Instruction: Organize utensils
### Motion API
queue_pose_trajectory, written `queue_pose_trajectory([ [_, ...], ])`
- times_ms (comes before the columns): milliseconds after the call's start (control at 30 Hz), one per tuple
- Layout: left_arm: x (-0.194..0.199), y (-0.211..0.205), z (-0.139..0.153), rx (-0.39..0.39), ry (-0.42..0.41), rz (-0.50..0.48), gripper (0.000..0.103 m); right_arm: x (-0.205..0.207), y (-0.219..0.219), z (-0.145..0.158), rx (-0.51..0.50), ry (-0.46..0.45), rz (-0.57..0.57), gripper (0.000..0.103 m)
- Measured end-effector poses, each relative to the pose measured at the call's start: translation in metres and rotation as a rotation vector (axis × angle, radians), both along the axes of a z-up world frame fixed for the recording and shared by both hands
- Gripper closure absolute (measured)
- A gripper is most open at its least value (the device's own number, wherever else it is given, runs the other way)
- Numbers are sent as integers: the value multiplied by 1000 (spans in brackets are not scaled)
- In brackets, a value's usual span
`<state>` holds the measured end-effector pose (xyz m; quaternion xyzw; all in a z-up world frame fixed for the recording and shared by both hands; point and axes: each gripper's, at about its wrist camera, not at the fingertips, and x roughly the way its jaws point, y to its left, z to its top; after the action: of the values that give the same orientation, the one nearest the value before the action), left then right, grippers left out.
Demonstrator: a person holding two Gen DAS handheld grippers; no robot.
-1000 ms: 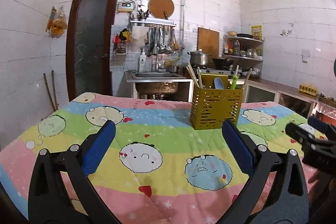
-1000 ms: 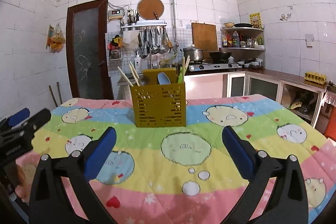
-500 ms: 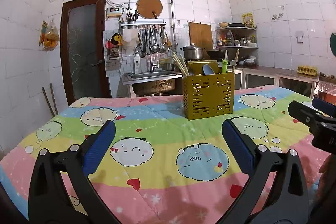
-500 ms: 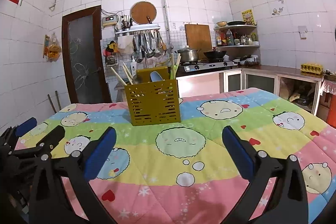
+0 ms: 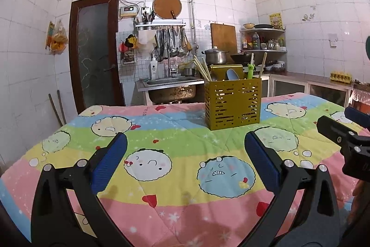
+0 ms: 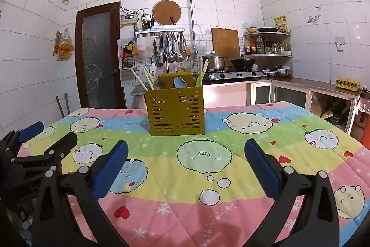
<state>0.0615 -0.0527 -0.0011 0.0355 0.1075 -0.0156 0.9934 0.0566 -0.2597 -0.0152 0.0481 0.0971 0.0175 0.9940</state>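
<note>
Home kitchen: sink (image 5: 172, 81), stove (image 6: 234, 74), hanging ladles (image 5: 173, 44).

Both the left gripper (image 5: 185, 147) and the right gripper (image 6: 185, 149) share one build: matte black triangular finger frames with cut-out openings, round silver screws at the joints, and flat, finely ribbed blue pads (image 6: 111, 168) lining the inner faces.

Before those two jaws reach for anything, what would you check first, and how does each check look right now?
1. Left gripper open, holding nothing: ok.
2. Right gripper open, holding nothing: ok.
3. Caddy upright on the quilt: ok.
4. Chopsticks, spoon and green utensil standing in the caddy: ok.
5. Loose utensils on the quilt: none in view.
6. Free slots inside the caddy: cannot tell.
</note>
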Motion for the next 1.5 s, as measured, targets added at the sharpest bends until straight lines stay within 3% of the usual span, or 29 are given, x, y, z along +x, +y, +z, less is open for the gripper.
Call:
queue_pose_trajectory([
  [1500,-4,1,-1,-12,-18,17,5,-8,3,3,-25,-11,-28,4],
])
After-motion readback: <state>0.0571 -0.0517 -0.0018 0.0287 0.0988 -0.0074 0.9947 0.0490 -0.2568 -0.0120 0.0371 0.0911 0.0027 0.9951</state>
